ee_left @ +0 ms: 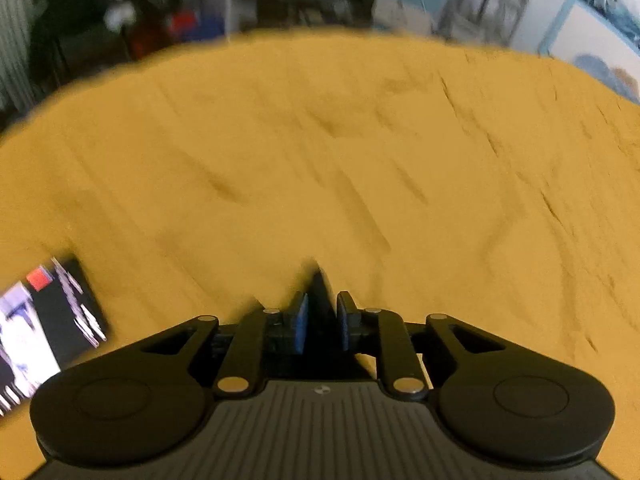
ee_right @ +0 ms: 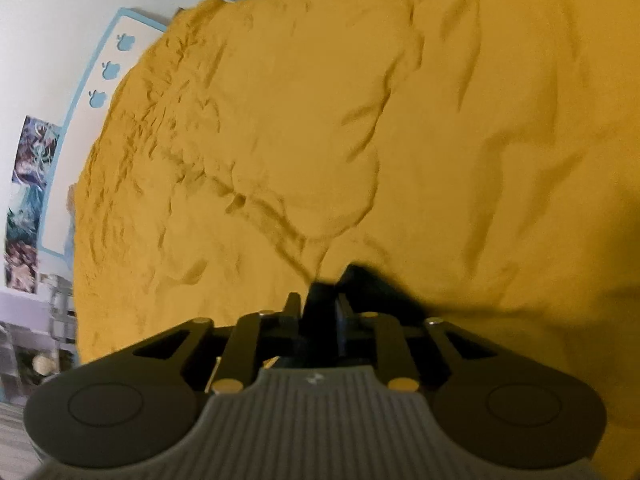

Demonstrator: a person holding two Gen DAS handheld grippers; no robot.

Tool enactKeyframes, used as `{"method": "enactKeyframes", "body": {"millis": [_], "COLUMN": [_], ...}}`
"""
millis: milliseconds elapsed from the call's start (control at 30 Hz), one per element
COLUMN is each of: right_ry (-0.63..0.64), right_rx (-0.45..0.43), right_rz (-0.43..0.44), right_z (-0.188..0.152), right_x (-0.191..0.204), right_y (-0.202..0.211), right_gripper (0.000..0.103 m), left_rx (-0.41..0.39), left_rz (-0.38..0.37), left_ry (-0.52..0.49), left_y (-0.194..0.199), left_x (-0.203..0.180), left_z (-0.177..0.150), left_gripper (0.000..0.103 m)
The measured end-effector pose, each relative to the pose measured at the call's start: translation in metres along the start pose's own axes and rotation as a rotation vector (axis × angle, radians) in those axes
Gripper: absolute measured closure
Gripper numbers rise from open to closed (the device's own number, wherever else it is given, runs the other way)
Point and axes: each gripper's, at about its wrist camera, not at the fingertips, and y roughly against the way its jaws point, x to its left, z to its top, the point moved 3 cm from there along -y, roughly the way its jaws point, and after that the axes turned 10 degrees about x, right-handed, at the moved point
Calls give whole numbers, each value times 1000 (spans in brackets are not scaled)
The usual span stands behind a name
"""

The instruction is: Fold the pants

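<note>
Dark rectangular object (ee_left: pixel 52 320): lies at the far left of the left wrist view on the yellow cloth; it carries a small red square and white markings. Blur prevents identification.

Yellow cloth (ee_left: pixel 320 152): a mustard-coloured sheet covering the work surface. It fills most of both views. In the left wrist view it is blurred, with shallow diagonal creases. In the right wrist view (ee_right: pixel 280 140) the creases are sharper and denser toward the left edge.

Left gripper (ee_left: pixel 322 322): the 2 blue-padded fingers (ee_left: pixel 302 322) stand close together with a strip of black fabric clamped between them.

Pants (left view) (ee_left: pixel 320 280): only a narrow black wedge shows, rising from between the pads and ending in a point just past the fingertips. The remainder is out of sight.

Background (left view): dark, blurred furniture and a pale wall beyond the far edge of the cloth.

Wall (right view) (ee_right: pixel 48 40): white, at the far left, with a blue-framed panel showing 3 apple shapes (ee_right: pixel 110 70) and a column of posters (ee_right: pixel 30 184) below it.

Right gripper (ee_right: pixel 320 312): the 2 fingers are drawn close, clenched on black fabric.

Pants (right view) (ee_right: pixel 368 284): a black fold projects from the fingertips and trails to the right, lying against the yellow cloth.
</note>
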Motion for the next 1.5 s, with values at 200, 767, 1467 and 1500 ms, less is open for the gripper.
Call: {"method": "enactKeyframes", "body": {"millis": [200, 767, 1467, 1500], "right_ry": [177, 540, 686, 688], "right_rx": [-102, 3, -107, -117], "right_rz": [-31, 43, -220, -232], "right_z": [-10, -90, -82, -80], "right_x": [1, 78, 49, 42], "right_y": [42, 33, 62, 65], "right_gripper": [80, 80, 74, 73], "left_rx": [-100, 75, -180, -207], "left_rz": [-24, -234, 85, 54], "left_ry": [-116, -100, -88, -122], "left_y": [44, -1, 61, 71], "left_x": [30, 55, 91, 79], "left_z": [-6, -52, -62, -65], "left_gripper": [61, 102, 81, 81]}}
